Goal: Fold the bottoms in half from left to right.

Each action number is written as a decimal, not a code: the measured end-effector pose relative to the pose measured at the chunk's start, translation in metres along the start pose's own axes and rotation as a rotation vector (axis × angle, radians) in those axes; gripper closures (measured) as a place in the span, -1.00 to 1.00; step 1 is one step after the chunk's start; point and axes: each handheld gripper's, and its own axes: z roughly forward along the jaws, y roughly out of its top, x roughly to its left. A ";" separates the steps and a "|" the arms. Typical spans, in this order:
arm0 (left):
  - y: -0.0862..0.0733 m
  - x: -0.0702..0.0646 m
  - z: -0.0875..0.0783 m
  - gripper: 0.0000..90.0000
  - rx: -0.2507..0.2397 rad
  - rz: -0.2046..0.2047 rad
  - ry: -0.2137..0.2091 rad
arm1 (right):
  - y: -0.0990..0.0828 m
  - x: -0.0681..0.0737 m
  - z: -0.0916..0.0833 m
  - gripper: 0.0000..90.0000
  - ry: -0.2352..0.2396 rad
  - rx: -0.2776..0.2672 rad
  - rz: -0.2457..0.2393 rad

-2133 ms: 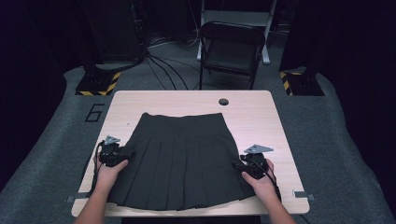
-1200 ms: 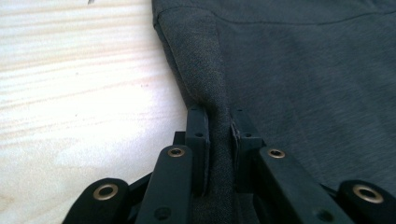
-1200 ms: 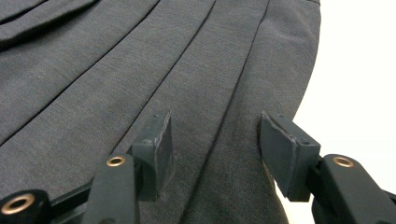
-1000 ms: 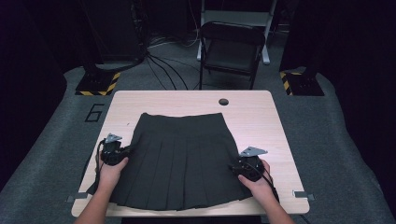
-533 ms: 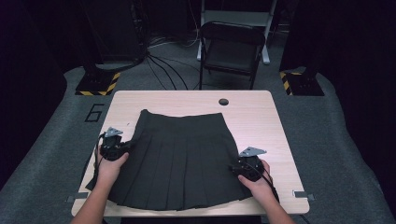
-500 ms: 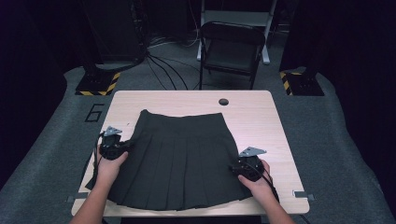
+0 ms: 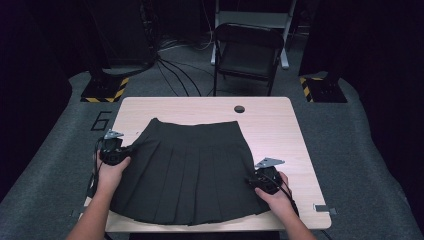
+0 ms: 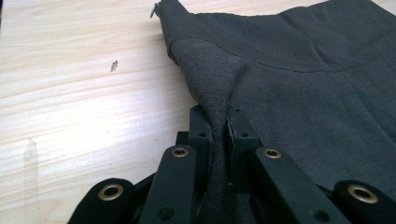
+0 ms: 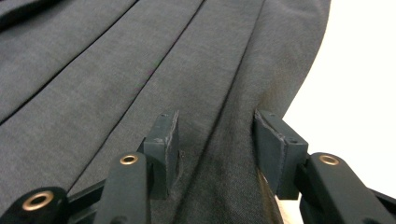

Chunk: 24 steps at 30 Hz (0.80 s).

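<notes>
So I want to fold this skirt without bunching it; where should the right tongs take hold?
Probably the skirt's side edge, low near the hem, coming in from the bare table on its right. The fabric lies flat there. The right tongs straddle that edge, not yet pinched, while the left tongs clamp the opposite edge.

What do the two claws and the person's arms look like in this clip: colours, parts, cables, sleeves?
Both the left claw and the right claw are black, each topped with a grey three-cornered plate and trailing a black cable. Up close, the jaws are flat dark-grey blocks on black links with brass-coloured rivets. The forearms are bare, with no sleeves in sight.
</notes>
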 end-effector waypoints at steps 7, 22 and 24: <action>0.007 0.005 -0.010 0.84 -0.022 -0.004 0.015 | 0.003 0.013 0.006 0.11 0.037 0.012 -0.057; 0.020 -0.022 -0.022 0.84 -0.056 0.069 -0.074 | 0.003 0.014 0.009 0.08 0.039 0.018 -0.060; 0.022 -0.028 -0.023 0.84 -0.060 0.077 -0.090 | 0.003 0.014 0.009 0.08 0.039 0.018 -0.060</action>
